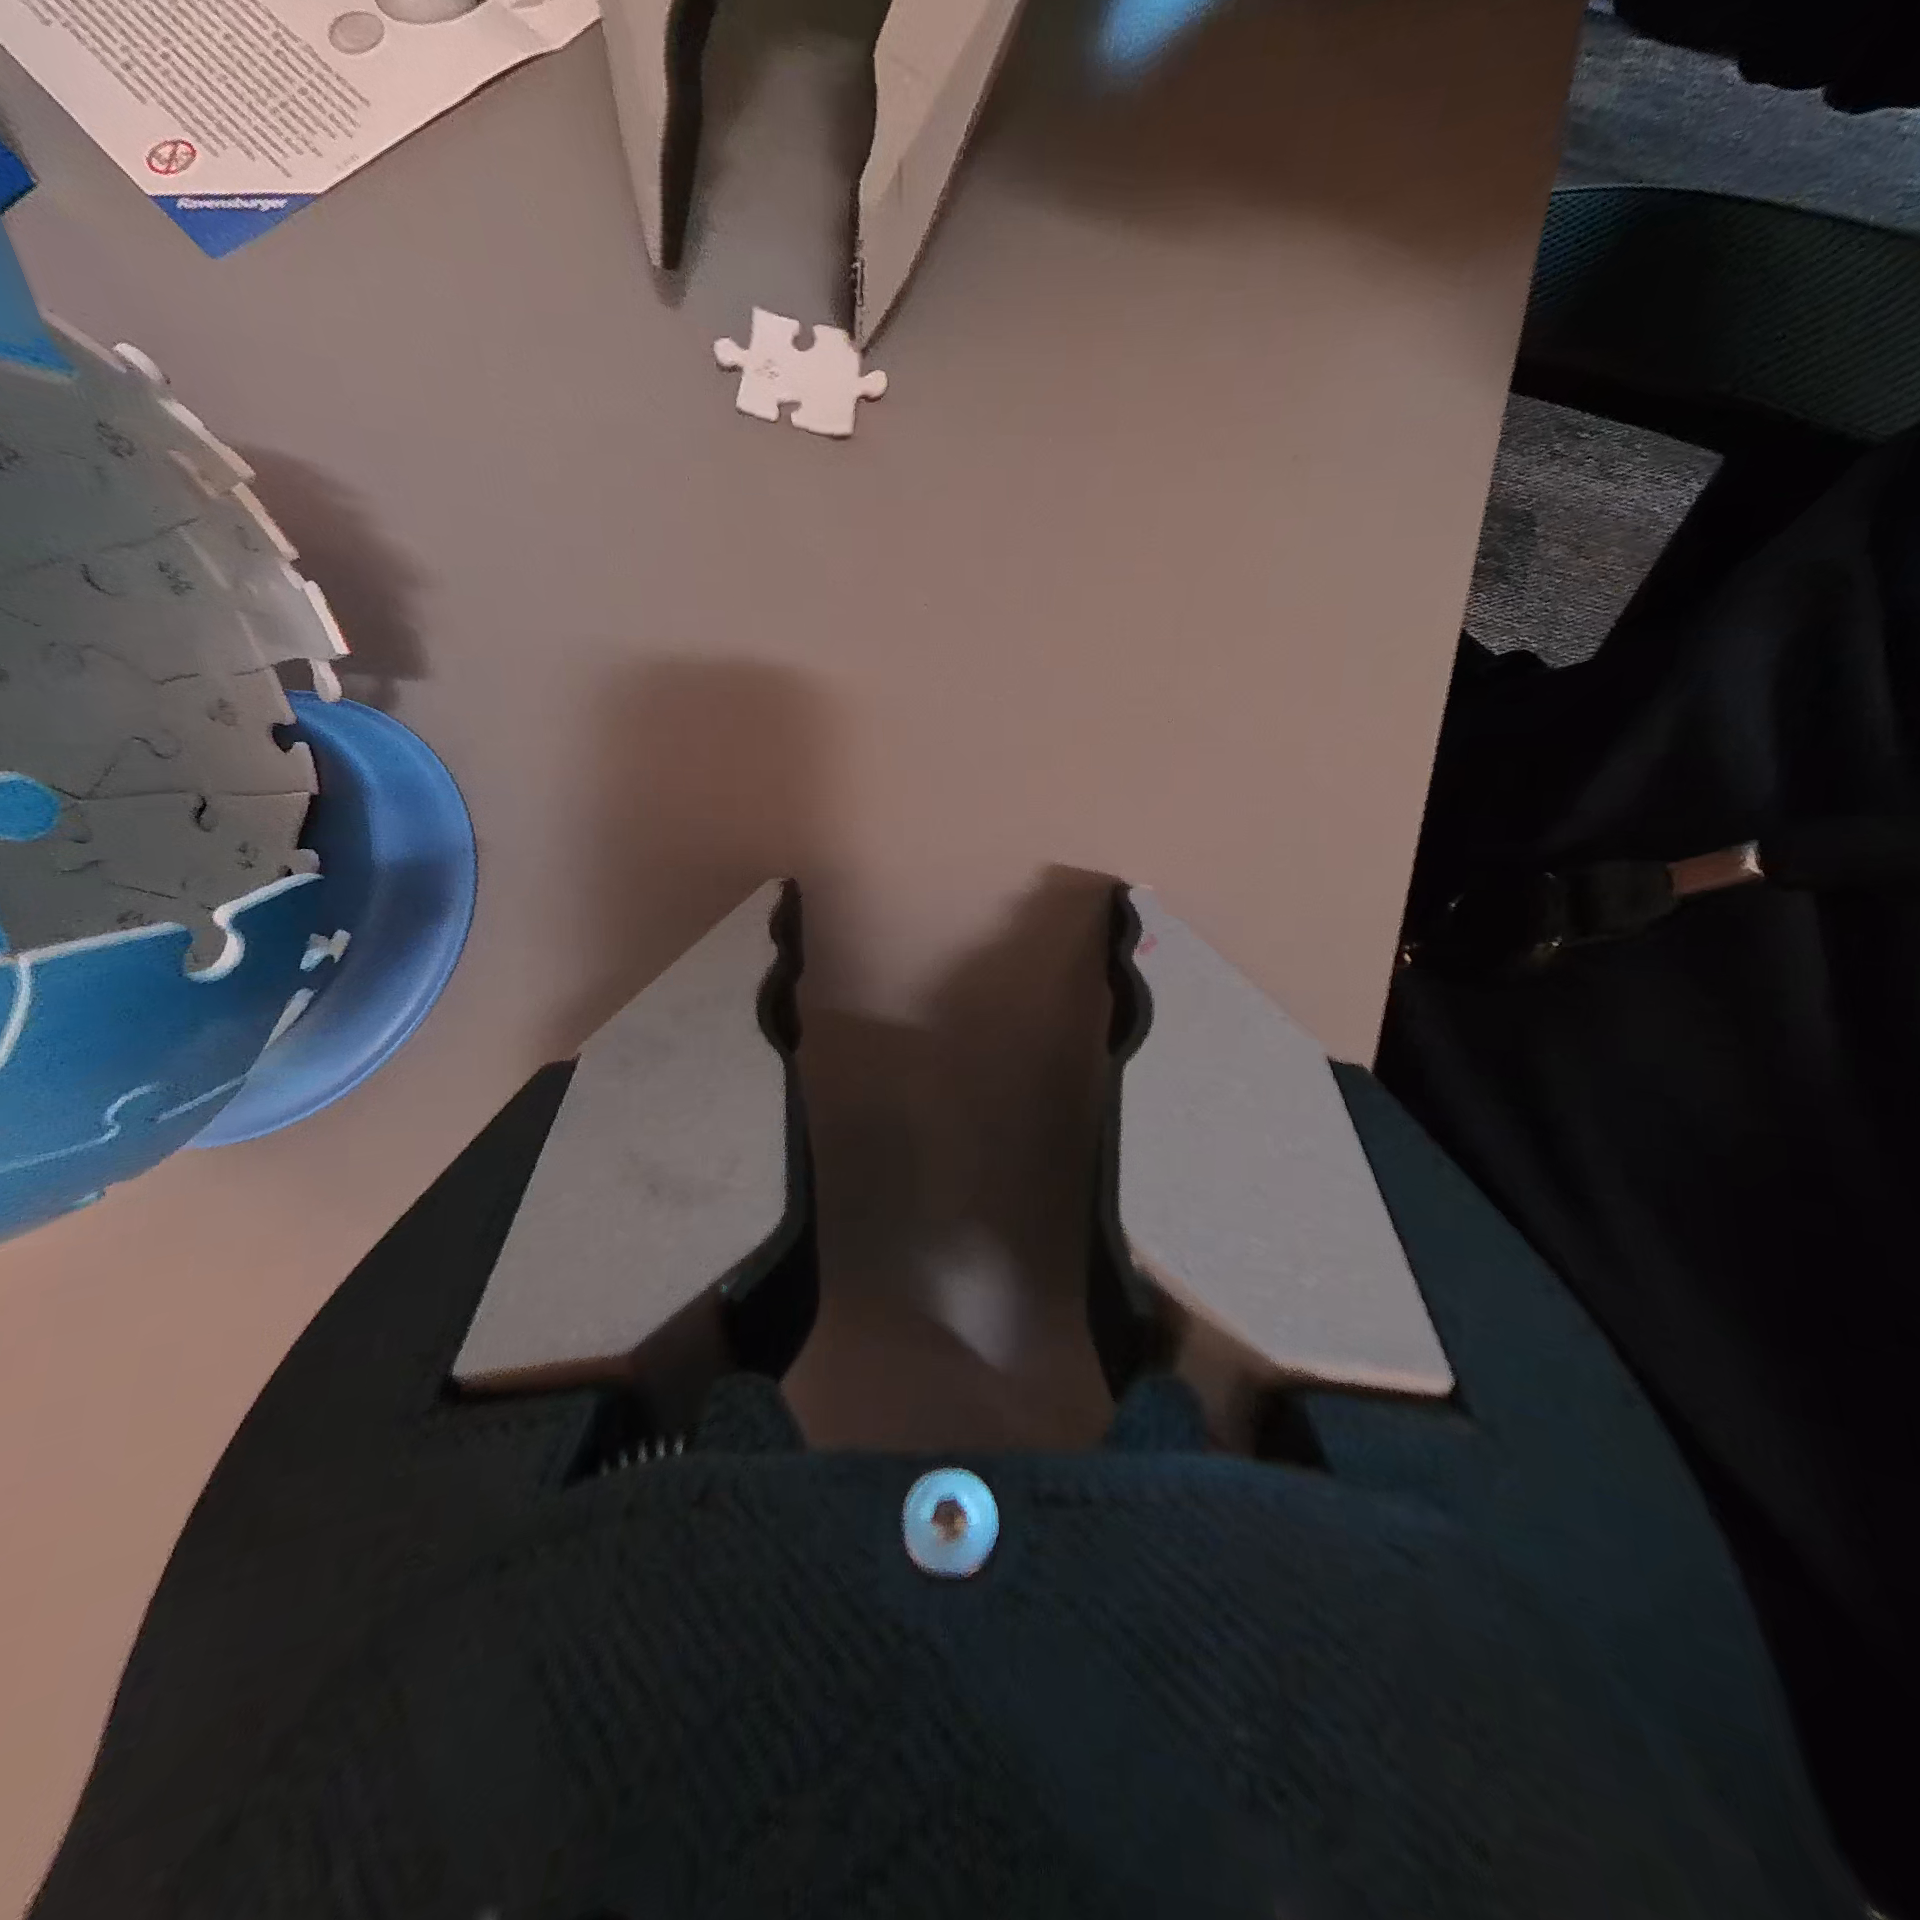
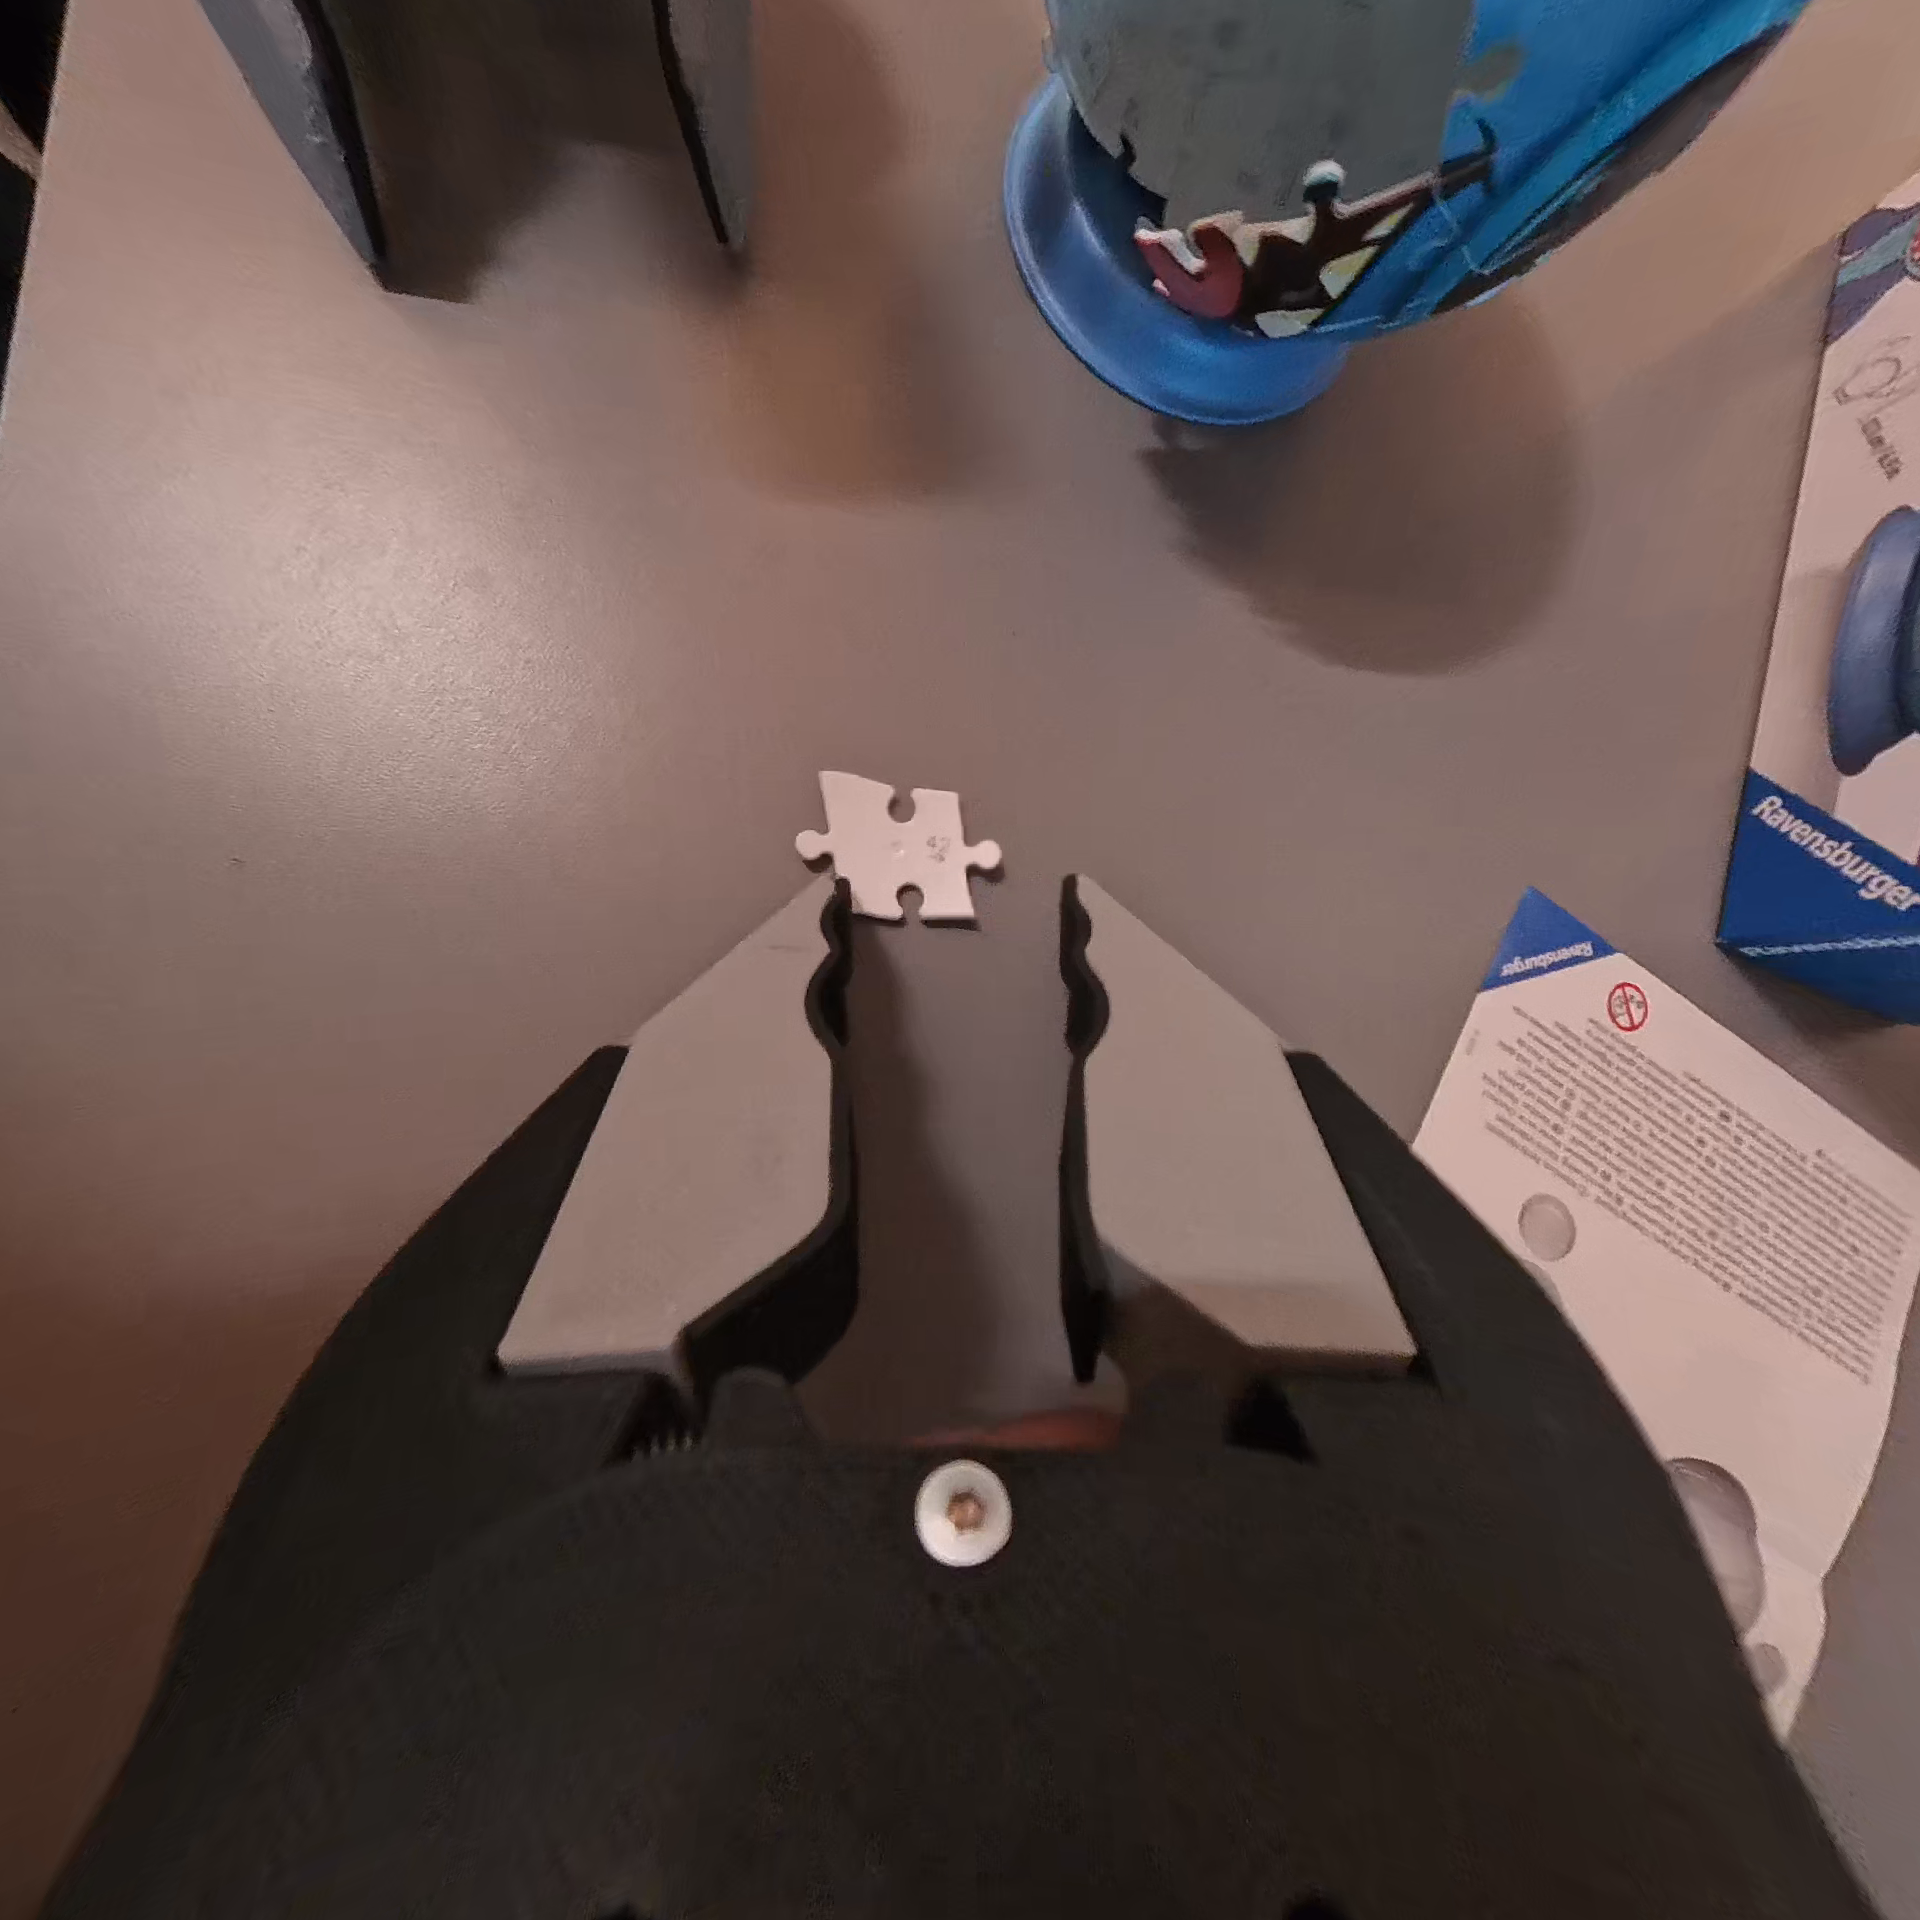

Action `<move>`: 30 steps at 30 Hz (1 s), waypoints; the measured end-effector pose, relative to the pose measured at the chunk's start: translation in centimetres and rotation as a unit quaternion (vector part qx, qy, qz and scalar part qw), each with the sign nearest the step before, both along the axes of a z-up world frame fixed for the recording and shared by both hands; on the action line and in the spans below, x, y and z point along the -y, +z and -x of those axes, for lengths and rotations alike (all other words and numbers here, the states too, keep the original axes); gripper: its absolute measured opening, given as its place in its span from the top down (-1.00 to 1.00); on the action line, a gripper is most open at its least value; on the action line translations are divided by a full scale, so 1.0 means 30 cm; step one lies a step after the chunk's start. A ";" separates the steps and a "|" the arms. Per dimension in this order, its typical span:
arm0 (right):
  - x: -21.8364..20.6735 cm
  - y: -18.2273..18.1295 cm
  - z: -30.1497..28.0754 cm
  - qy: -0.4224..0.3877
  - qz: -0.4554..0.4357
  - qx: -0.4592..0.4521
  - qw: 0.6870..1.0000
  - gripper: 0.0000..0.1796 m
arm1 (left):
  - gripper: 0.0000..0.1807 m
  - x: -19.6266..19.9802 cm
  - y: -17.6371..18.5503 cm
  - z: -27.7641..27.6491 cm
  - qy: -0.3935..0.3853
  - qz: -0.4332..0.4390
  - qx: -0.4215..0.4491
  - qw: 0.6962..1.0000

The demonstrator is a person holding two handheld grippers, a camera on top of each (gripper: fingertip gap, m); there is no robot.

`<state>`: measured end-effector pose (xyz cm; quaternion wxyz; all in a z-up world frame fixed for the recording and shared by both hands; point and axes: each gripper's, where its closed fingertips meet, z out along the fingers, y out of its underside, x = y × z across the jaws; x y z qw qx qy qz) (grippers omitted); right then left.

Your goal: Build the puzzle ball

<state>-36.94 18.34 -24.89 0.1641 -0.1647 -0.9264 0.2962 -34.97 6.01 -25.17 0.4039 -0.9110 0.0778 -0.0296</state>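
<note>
A partly built puzzle ball [image 1: 135,790], grey inside and blue outside, leans on a blue ring stand [image 1: 400,894] at the left of the left wrist view. It also shows at the top of the right wrist view [image 2: 1351,135] on the stand [image 2: 1122,312]. One loose puzzle piece [image 2: 899,847] lies grey side up on the table, just past the tips of my right gripper [image 2: 951,894], which is open and empty. The piece also shows in the left wrist view [image 1: 800,374], at the far gripper's tips. My left gripper [image 1: 951,894] is open and empty over bare table.
A printed leaflet [image 2: 1662,1247] lies at the right and shows at top left of the left wrist view [image 1: 249,94]. The blue puzzle box [image 2: 1849,727] stands at the far right. The table's right edge [image 1: 1455,727] runs close to my left gripper, with dark cloth beyond. The tips of one gripper are about 12 centimeters away from the tips of the other.
</note>
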 end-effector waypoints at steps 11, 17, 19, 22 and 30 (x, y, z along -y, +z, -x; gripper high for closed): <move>0.029 -0.015 -0.043 0.033 0.006 0.023 0.999 0.65 | 0.36 0.000 -0.002 -0.001 0.000 0.002 0.006 1.000; 0.024 -0.016 -0.064 0.045 0.000 0.031 0.999 0.69 | 0.36 -0.001 -0.001 -0.003 0.000 0.002 0.006 1.000; 0.017 -0.017 -0.067 0.044 -0.001 0.031 0.999 0.66 | 0.36 -0.001 -0.001 -0.003 0.000 0.002 0.007 1.000; 0.013 -0.016 -0.062 0.039 0.001 0.032 0.999 0.61 | 0.35 -0.002 -0.002 -0.003 0.000 0.002 0.007 1.000; 0.033 -0.015 -0.049 0.026 0.003 0.031 0.999 0.58 | 0.35 -0.001 -0.002 -0.006 0.000 0.003 0.007 1.000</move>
